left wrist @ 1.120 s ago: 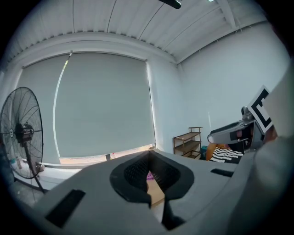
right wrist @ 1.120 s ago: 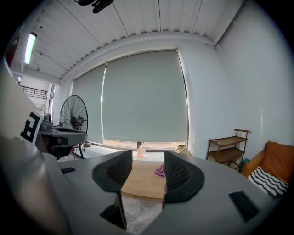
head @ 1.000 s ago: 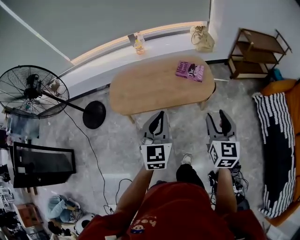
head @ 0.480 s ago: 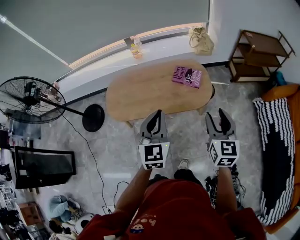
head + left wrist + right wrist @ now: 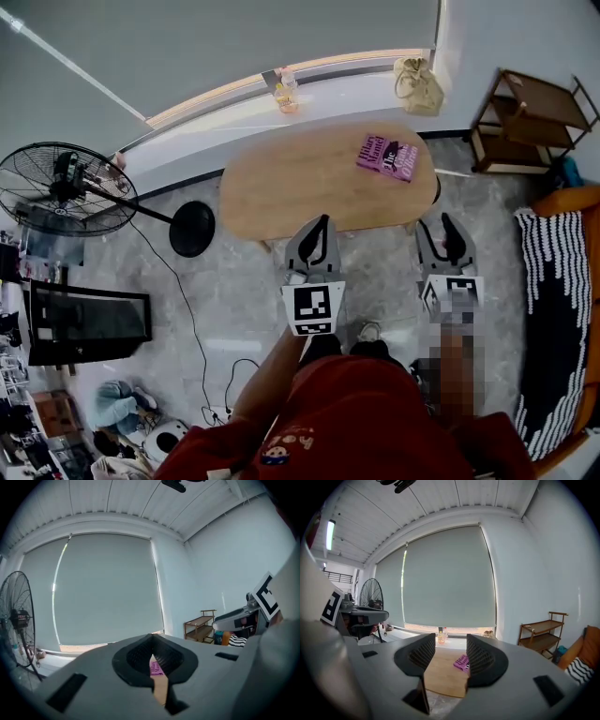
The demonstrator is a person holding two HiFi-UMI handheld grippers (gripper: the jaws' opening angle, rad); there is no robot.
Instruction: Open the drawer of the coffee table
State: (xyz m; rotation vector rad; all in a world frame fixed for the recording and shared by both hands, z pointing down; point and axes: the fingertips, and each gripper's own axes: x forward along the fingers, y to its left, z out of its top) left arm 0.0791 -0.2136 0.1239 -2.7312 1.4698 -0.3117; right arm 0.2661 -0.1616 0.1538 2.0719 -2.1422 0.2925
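The oval wooden coffee table (image 5: 300, 183) stands ahead of me, and no drawer shows from above. A pink book (image 5: 387, 156) lies on its right end. My left gripper (image 5: 317, 225) reaches the table's near edge with its jaws together and nothing held. In the left gripper view, the left gripper (image 5: 152, 641) leaves only a thin slit, with the table top and the book (image 5: 155, 668) behind it. My right gripper (image 5: 442, 230) hangs over the floor off the table's right end, its jaws apart and empty. In the right gripper view, the table (image 5: 445, 674) sits between the jaws of the right gripper (image 5: 451, 656).
A standing fan (image 5: 66, 183) with a round base (image 5: 192, 228) is at the left, its cable trailing across the floor. A wooden shelf (image 5: 530, 108) stands at the back right, with a striped cushion (image 5: 548, 309) along the right. Bottles (image 5: 284, 92) and a bag (image 5: 419, 84) sit by the window.
Both grippers have moved forward toward the table's near edge. Their jaws look the same as before.
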